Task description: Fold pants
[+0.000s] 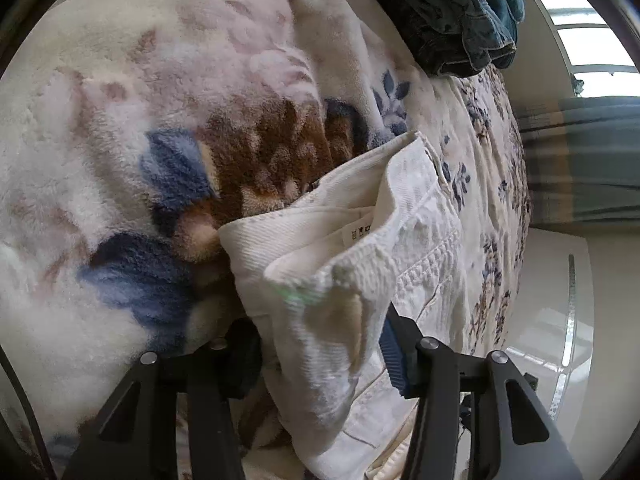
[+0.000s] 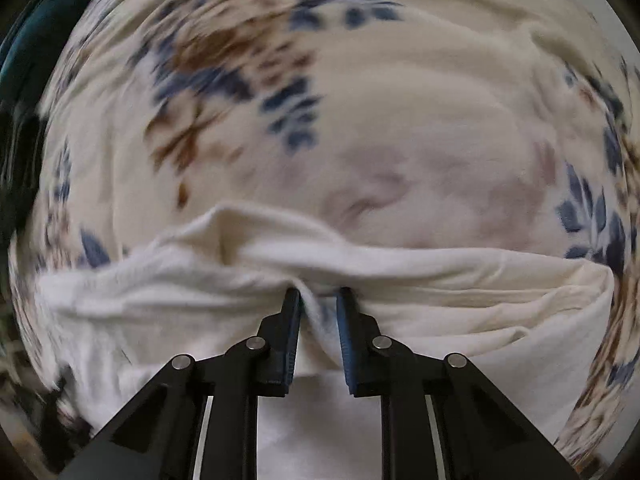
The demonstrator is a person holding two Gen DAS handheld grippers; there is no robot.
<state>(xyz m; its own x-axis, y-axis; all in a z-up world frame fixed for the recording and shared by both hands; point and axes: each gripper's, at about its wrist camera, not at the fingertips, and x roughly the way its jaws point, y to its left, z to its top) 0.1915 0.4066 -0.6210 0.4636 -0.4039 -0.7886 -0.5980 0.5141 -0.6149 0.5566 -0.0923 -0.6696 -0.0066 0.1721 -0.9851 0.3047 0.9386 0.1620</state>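
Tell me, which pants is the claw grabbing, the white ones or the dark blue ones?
The white pants, bunched between the left claw. The dark blue pants sit folded far back on the blanket, untouched.

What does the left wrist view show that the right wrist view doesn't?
Only the left wrist view shows a pile of dark denim at the far end of the bed, a window, and a label inside the white pants. Only the right wrist view shows the right gripper with a fold of the pants between its fingers. Both show the white pants lying on the flowered blanket, with cloth between the fingers of each gripper, the left gripper included.
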